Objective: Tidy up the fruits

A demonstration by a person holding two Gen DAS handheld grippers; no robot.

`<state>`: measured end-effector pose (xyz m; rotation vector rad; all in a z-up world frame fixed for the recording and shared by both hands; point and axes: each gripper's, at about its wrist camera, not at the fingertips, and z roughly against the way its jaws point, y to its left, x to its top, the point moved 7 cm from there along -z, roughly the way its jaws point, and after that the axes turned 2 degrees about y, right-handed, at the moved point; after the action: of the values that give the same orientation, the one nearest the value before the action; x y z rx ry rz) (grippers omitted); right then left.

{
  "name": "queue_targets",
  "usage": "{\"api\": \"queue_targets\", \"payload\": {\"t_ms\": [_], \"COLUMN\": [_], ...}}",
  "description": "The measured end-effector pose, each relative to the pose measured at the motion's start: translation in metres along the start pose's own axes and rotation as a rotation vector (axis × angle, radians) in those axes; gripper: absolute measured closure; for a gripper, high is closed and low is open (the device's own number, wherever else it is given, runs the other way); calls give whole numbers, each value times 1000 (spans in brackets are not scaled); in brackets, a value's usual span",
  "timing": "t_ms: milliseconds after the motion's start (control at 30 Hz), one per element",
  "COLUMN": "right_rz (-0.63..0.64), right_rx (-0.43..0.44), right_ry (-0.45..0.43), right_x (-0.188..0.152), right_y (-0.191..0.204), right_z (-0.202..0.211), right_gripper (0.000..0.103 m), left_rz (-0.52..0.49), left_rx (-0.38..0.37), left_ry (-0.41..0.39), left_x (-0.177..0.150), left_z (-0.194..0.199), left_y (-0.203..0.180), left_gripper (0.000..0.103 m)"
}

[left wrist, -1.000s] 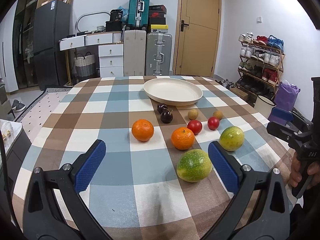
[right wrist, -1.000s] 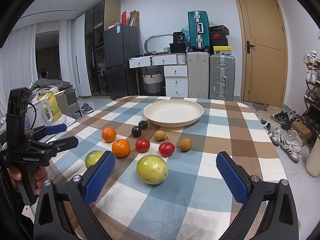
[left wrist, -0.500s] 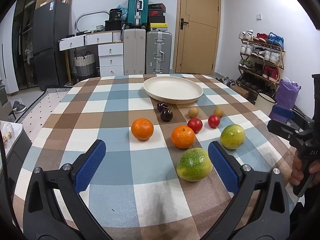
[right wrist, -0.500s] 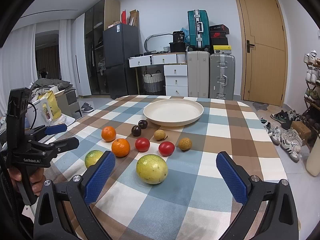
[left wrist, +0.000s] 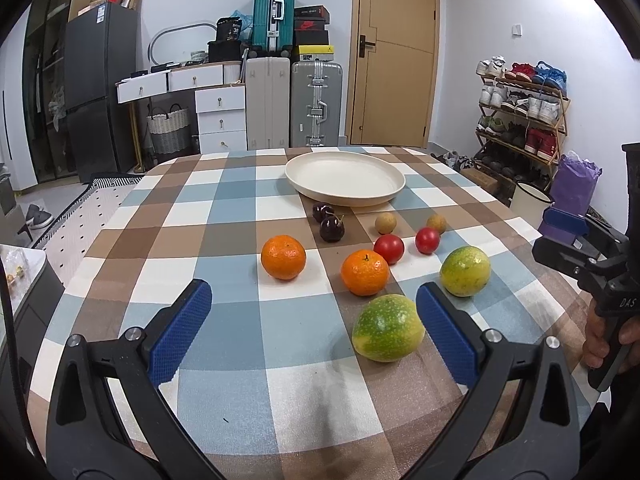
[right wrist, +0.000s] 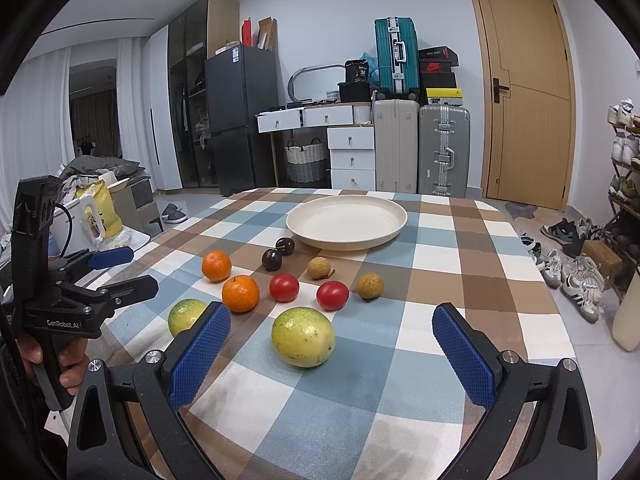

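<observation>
A cream plate stands empty at the far middle of the checked table. In front of it lie two dark cherries, two longans, two tomatoes, two oranges and two green-yellow fruits. My left gripper hovers open above the near edge, its right finger close beside one green fruit. The right gripper is open too, with the yellower fruit just ahead between its fingers. Neither holds anything.
A hand holds each gripper at the table's sides: the right gripper and the left gripper both show. Beyond the table are suitcases, a drawer unit, a door and a shoe rack.
</observation>
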<state>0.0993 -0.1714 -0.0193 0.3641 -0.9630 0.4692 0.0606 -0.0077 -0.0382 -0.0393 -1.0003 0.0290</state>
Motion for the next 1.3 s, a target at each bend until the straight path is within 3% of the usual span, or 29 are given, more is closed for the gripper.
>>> {"api": "queue_targets", "payload": {"t_ms": [900, 1133, 1300], "right_rz": [-5, -51, -67], "right_rx": [-30, -33, -2], "right_ry": [32, 111, 203], "right_x": [0, -4, -10], "right_y": [-4, -10, -9], "right_z": [-3, -16, -32], "right_gripper": [0, 0, 0], "left_rz": [6, 53, 31], "left_rx": [3, -57, -69], "left_ry": [19, 76, 121], "left_x": [0, -3, -7], "left_z": [0, -7, -13], "left_y": [7, 6, -6], "left_gripper": [1, 1, 1]}}
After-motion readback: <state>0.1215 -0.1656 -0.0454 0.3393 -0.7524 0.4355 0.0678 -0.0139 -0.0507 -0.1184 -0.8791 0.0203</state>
